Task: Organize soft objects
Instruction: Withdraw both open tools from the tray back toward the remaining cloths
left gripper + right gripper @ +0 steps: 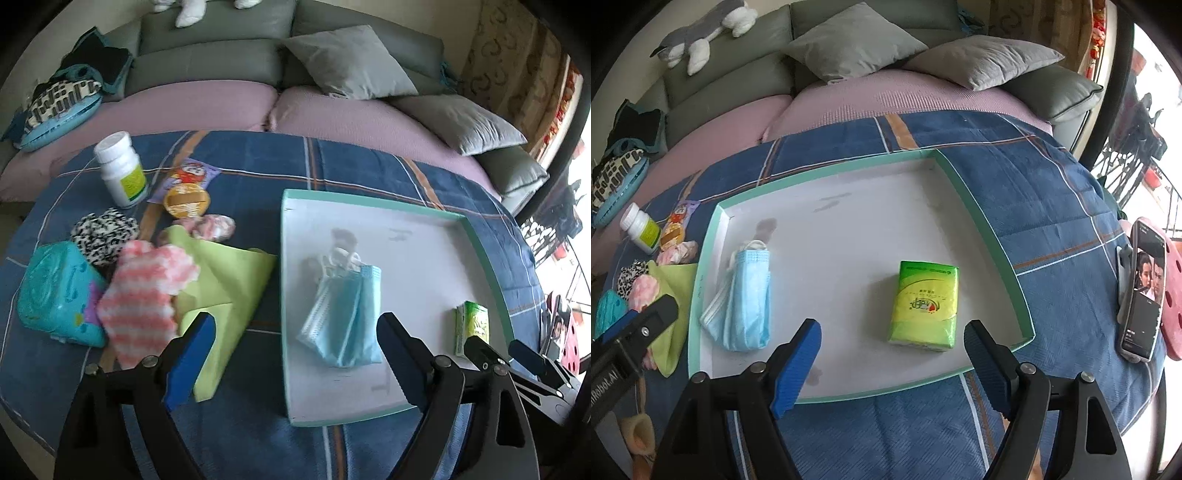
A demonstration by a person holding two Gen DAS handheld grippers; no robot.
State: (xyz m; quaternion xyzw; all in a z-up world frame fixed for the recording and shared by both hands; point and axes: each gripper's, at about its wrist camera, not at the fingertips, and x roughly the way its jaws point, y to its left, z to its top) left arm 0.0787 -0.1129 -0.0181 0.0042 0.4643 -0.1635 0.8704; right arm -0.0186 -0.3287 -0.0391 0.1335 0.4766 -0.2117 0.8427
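Observation:
A white tray with a mint rim [480, 236] [990, 229] lies on the blue plaid cloth. A folded blue face mask [343, 317] [746, 299] rests at its left side and a green tissue pack [472, 328] [925, 304] at its right. My left gripper [297, 325] hovers open over the tray's left edge, just short of the mask and apart from it. Open too, my right gripper [892, 328] [495, 345] stands near the tissue pack without touching it. Left of the tray lie a yellow-green cloth [229, 288], a pink-striped cloth [144, 295] and a black-and-white fabric ball [103, 232].
A teal soft cube [59, 295], a white pill bottle [120, 170], a round orange tin [186, 203] and a pink fluffy piece [214, 227] crowd the left. A phone on a stand [1143, 288] is at the right edge. Sofa cushions [849, 44] lie behind.

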